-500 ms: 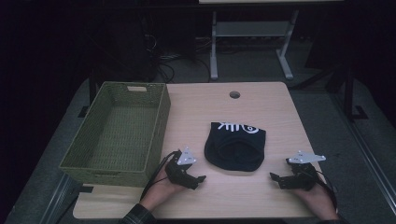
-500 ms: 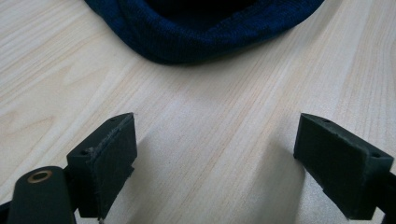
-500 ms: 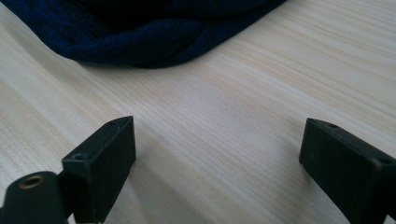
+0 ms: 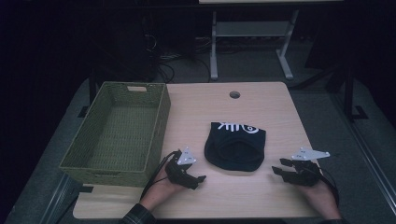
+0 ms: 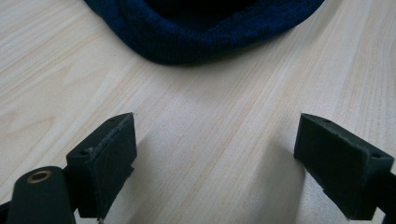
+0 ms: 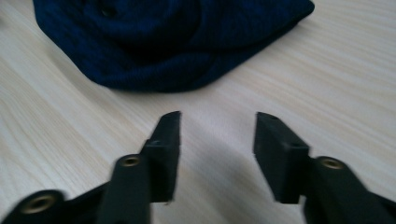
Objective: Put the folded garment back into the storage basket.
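A dark navy knit hat (image 4: pixel 236 146) with white lettering lies flat on the wooden table (image 4: pixel 261 107), its opening facing the person. My left gripper (image 4: pixel 200 179) rests on the table just left of the hat, open, jaws wide apart with bare wood between them; the hat's ribbed rim (image 5: pixel 201 32) lies ahead of it. My right gripper (image 4: pixel 276 171) sits to the right of the hat, open with a narrower gap, and the hat (image 6: pixel 173 42) is a short way in front of its jaws. Neither gripper touches the hat.
A green woven basket (image 4: pixel 119 130), with nothing inside, stands at the table's left side, close beside the left hand. A round cable hole (image 4: pixel 234 94) is near the far edge. Beyond the table are a white stand's legs (image 4: pixel 252 42) and cables on dark floor.
Both hands have shifted slightly; the hat and basket have not moved.
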The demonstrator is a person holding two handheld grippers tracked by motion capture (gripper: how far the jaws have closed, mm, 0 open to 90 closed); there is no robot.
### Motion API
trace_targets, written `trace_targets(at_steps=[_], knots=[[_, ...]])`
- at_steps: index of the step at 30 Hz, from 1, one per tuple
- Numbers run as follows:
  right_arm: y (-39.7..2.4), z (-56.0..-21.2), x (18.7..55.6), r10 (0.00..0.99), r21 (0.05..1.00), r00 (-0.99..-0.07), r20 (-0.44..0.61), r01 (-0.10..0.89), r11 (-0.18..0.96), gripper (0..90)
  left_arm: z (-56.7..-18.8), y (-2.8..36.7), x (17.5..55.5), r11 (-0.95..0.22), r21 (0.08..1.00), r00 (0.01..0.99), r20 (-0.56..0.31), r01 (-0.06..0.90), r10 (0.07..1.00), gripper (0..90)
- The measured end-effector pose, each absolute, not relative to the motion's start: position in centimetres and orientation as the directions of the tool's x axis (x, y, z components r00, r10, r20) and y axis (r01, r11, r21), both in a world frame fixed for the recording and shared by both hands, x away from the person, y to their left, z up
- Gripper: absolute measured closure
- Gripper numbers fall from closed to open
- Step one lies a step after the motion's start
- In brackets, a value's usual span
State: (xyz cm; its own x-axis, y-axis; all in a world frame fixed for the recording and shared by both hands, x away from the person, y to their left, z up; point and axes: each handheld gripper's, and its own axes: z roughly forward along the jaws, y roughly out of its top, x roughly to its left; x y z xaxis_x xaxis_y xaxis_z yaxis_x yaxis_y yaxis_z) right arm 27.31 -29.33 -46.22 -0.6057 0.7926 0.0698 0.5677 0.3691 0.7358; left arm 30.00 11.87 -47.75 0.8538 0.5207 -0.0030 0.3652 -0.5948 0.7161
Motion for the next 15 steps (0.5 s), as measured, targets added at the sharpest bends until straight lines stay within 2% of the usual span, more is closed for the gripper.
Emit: trace_targets(at_steps=[10, 13, 15], knots=[[-28.8, -45.1, 29.2, 0.777, 0.724, -0.622, 0.093, 0.578, 0.376, 83.3, -47.8, 11.9, 30.0, -0.591, 0.718, 0.853, -0.007, 0.368, 0.523, 12.1], [-28.6, -44.4, 29.8, 0.776, 0.728, -0.622, 0.099, 0.577, 0.370, 89.0, -47.8, 11.8, 30.0, -0.590, 0.718, 0.852, -0.006, 0.369, 0.524, 12.1], [-28.4, -44.1, 30.2, 0.773, 0.733, -0.626, 0.101, 0.572, 0.368, 89.8, -47.8, 11.8, 30.0, -0.590, 0.718, 0.851, -0.006, 0.369, 0.525, 12.1]])
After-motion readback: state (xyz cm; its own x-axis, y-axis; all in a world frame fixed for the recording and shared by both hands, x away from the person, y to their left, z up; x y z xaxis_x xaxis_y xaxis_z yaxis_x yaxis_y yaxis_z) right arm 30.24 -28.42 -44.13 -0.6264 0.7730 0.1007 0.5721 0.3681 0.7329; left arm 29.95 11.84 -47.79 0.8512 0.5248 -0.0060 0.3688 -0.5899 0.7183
